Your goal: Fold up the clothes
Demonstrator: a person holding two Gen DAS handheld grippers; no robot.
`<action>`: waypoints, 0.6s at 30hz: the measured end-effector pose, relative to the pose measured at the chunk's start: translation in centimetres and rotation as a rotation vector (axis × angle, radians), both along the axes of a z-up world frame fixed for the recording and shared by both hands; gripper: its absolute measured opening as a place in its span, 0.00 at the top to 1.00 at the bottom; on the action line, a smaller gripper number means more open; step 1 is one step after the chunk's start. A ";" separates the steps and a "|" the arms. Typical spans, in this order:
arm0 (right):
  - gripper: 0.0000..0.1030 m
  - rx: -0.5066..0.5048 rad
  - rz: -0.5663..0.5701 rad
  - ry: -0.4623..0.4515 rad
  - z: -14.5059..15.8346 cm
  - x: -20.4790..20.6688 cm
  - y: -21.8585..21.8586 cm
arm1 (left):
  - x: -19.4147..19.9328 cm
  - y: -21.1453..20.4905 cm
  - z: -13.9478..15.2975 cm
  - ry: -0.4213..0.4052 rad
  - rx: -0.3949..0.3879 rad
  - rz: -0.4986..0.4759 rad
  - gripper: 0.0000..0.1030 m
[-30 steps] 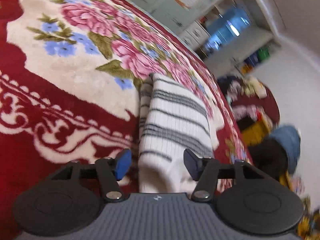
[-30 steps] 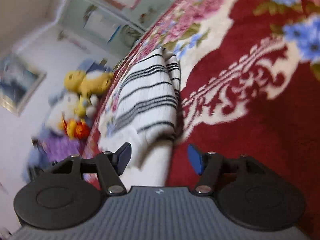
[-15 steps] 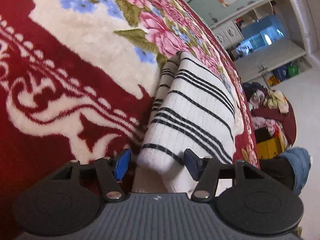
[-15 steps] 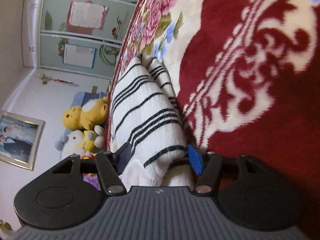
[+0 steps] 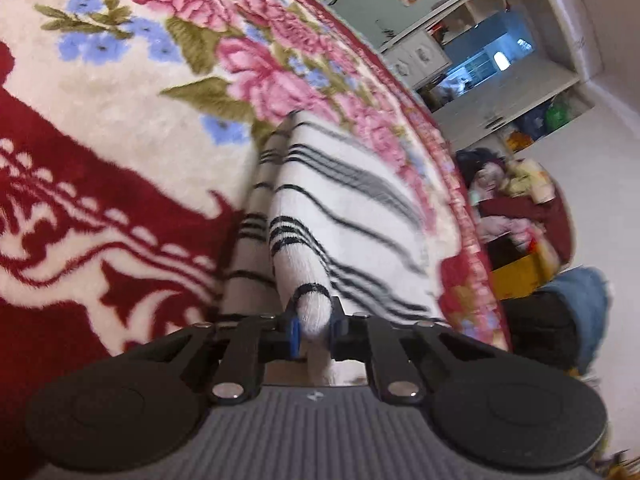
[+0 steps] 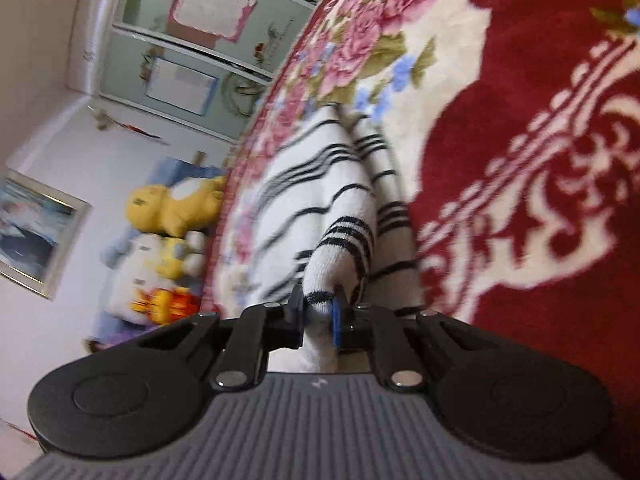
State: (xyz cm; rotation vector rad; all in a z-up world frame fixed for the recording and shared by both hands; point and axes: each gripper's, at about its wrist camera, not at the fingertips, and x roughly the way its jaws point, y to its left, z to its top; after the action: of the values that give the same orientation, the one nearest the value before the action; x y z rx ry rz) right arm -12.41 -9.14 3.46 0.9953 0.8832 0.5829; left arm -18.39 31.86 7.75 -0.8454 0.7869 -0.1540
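Left wrist view shows my left tongs (image 5: pixel 313 330) closing on a corner of the striped sweater (image 5: pixel 352 216), my right tongs (image 6: pixel 318 318) closing on another, its length running straight ahead from both across the flowered blanket (image 5: pixel 120 128).

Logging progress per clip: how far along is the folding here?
Done: the striped sweater already lies in a narrow, layered bundle on the floral blanket. In hand: the left claw and right claw are closing on its near corners. Left: carrying that end over to finish the fold.
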 end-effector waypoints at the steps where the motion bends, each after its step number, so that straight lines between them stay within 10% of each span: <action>1: 0.88 0.048 -0.002 0.018 0.2 -0.3 -0.4 | -0.5 0.3 0.8 -0.009 -0.035 -0.007 0.89; 7: 0.88 0.194 0.026 0.020 1.6 -4.9 -1.8 | -4.4 0.9 1.9 0.036 -0.035 -0.076 0.88; 12: 0.88 -0.002 0.015 0.100 -3.6 -5.6 -1.5 | -4.0 -0.7 -5.4 0.166 0.090 -0.064 0.75; 18: 0.72 -0.010 -0.025 0.070 -3.8 -5.9 -1.8 | -5.1 -0.7 -4.1 0.100 0.127 -0.029 0.60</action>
State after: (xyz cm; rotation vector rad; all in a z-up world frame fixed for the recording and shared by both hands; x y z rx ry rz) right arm -18.26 -10.90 -0.35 1.0210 0.9334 0.5248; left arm -23.53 31.13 3.63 -0.7259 0.8933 -0.0868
